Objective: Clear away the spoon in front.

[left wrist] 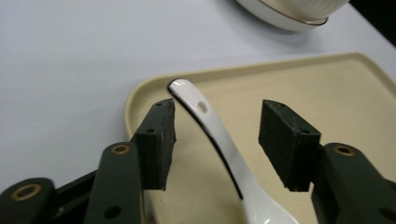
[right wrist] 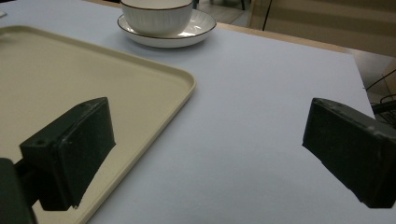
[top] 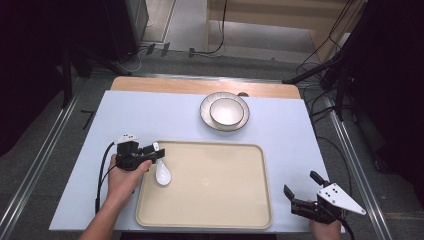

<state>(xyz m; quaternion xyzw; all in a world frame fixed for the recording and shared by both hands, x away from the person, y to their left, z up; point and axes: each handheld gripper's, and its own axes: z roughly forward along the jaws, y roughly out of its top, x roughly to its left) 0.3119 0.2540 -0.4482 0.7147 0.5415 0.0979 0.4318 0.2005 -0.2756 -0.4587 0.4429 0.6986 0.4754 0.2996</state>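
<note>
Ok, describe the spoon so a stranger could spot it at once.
Find the beige tray on the pale blue table. At its near-left corner lies a white ceramic soup spoon, between the left gripper's open jaws. It is the tray's sole item.

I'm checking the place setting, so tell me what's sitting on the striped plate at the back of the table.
A white bowl stands on the plate; its inside looks empty from above. The plate's centre is covered by the bowl, so anything under it cannot be seen.
</note>
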